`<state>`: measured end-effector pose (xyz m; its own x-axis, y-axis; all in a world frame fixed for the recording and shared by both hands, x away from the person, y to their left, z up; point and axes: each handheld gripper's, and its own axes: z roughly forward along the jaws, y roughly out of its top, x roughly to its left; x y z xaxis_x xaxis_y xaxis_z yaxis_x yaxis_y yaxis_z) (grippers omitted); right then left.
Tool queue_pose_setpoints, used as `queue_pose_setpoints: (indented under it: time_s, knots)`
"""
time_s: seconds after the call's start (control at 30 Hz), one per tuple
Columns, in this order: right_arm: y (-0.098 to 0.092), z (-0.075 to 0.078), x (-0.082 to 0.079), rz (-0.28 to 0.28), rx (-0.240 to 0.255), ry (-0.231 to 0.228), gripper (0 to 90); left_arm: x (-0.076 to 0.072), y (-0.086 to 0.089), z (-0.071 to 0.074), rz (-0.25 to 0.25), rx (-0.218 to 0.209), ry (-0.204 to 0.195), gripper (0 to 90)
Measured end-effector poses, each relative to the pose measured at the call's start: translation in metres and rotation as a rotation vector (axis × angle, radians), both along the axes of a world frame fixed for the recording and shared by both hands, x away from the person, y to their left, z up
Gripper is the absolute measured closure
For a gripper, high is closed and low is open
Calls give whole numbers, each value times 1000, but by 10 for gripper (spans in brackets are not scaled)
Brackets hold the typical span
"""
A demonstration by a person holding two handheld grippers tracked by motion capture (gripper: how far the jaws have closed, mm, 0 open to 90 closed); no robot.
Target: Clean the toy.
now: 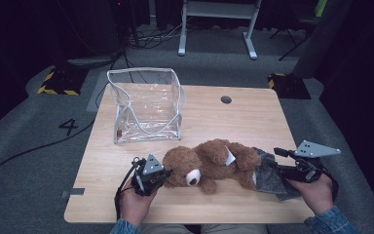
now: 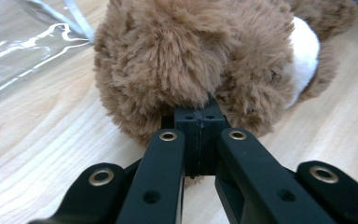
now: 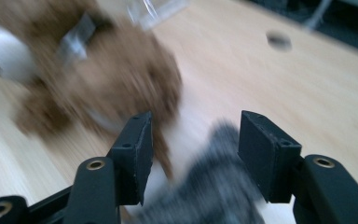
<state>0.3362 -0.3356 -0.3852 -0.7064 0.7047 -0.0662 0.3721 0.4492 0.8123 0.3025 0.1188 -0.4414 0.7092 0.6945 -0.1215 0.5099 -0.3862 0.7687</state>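
A brown teddy bear point(image 1: 209, 163) lies on its side on the wooden table point(image 1: 233, 122), head toward the left, a white tag on its body. My left gripper point(image 1: 163, 173) is at the bear's head. In the left gripper view its jaws point(image 2: 200, 114) are shut, tips buried in the fur of the bear point(image 2: 191, 56). A grey cloth point(image 1: 270, 178) lies against the bear's legs at the right. My right gripper point(image 1: 278, 163) is over that cloth. In the blurred right gripper view it point(image 3: 193, 140) stands open, with the grey cloth point(image 3: 214, 186) between its jaws and the bear point(image 3: 112, 79) beyond.
A clear plastic bag point(image 1: 146, 105) with a white zip edge stands open at the back left of the table, also in the left gripper view point(image 2: 18, 42). A round cable hole point(image 1: 226, 99) sits near the far edge. Dark floor, cables and a desk frame lie beyond.
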Motion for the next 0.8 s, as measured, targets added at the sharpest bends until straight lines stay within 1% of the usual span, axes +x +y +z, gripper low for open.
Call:
queue_pose_setpoints:
  time_s: [0.03,0.07,0.1,0.13,0.17,0.2,0.23,0.27,0.3,0.33,0.37,0.4,0.43,0.47,0.5,0.57,0.6,0.63,0.67,0.7,0.73,0.77,0.8]
  knots:
    - [-4,-9,1,-18,-32,23,448,-3,-3,1,-16,2,7,898]
    - [-6,-16,2,-22,-50,38,443,-6,-7,2,-29,3,9,898]
    - [-7,-21,3,-19,-64,43,441,-8,-11,2,-53,20,14,898]
    - [-7,-28,3,-20,-97,45,432,-10,-15,3,-58,34,8,898]
    - [-6,-34,5,-34,-133,38,412,-10,-17,4,-61,46,3,898]
    - [-7,-40,8,-44,-174,35,390,-8,-18,4,-59,38,6,898]
    - [-7,-50,15,-56,-196,58,353,-7,-16,4,-61,34,9,897]
    - [-7,-55,19,-63,-202,77,334,-6,-15,2,-74,16,9,896]
    - [-6,-63,25,-69,-221,98,328,-7,-15,1,-77,10,4,896]
    - [-6,-68,28,-78,-229,107,348,-8,-15,0,-85,7,2,896]
    - [-5,-73,32,-81,-239,126,421,-9,-15,0,-91,14,-2,896]
    - [-4,-77,34,-73,-253,148,578,-9,-16,0,-99,7,-6,897]
    - [-4,-79,35,-69,-270,158,690,-10,-16,0,-103,4,-14,897]
    - [-3,-78,34,-82,-268,155,744,-10,-16,0,-106,-1,-11,897]
    - [-4,-73,31,-83,-263,146,766,-10,-16,0,-104,-10,-7,897]
    - [-3,-58,20,-80,-237,104,776,-9,-14,-2,-106,-24,4,898]
    - [-3,-48,13,-72,-213,84,777,-7,-14,-3,-103,-37,15,898]
    - [-4,-36,4,-56,-202,61,777,-7,-13,-3,-93,-38,14,898]
    - [-3,-26,-3,-48,-197,50,777,-6,-12,-3,-96,-47,29,898]
    - [-2,-18,-11,-39,-178,36,777,-5,-13,-4,-87,-49,27,898]
    - [-2,-8,-19,-12,-171,20,777,-5,-13,-4,-87,-54,34,898]
    - [1,0,-28,7,-151,6,777,-4,-13,-4,-87,-51,38,898]
    - [4,5,-33,29,-150,-10,777,-4,-14,-4,-80,-48,33,897]
